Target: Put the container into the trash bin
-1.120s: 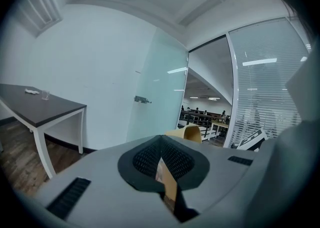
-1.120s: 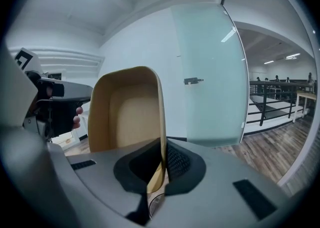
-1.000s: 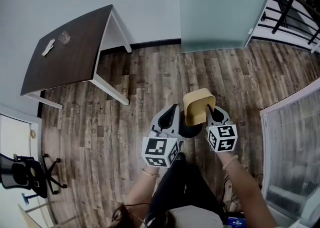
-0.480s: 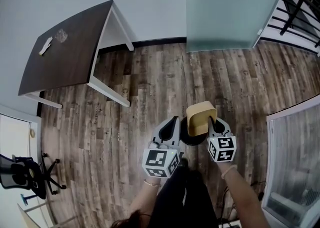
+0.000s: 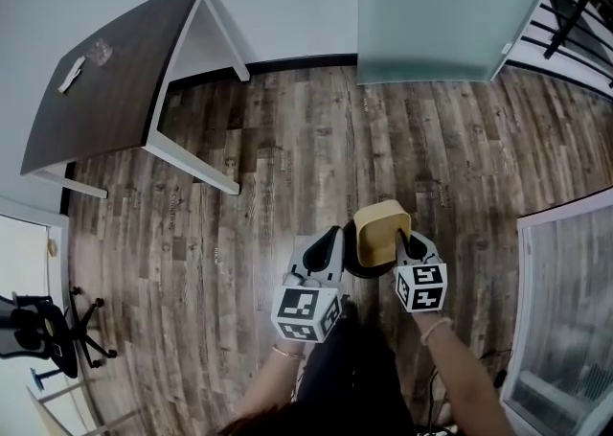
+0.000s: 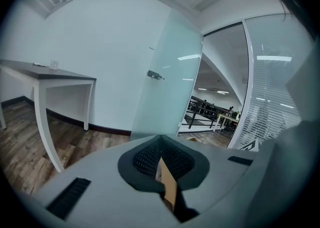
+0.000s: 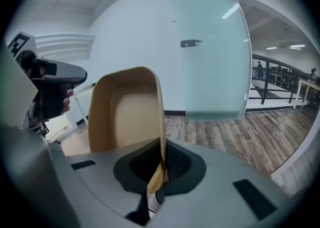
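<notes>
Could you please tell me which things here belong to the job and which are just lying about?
Job: container, pinched by right hand-held gripper; dark bin, apparently, beneath it; brown strip in left hand-held gripper.
Lying about: table, glass on it, office chair.

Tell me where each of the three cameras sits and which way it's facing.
Head view: on the person's head, facing steeply down at the wood-plank floor; forearms, left hand-held gripper and right hand-held gripper show.
Left gripper view: on the left one, looking along its shut jaws toward the frosted glass door.
Right gripper view: on the right one, along jaws clamping the tan open container.
All share that door.
</notes>
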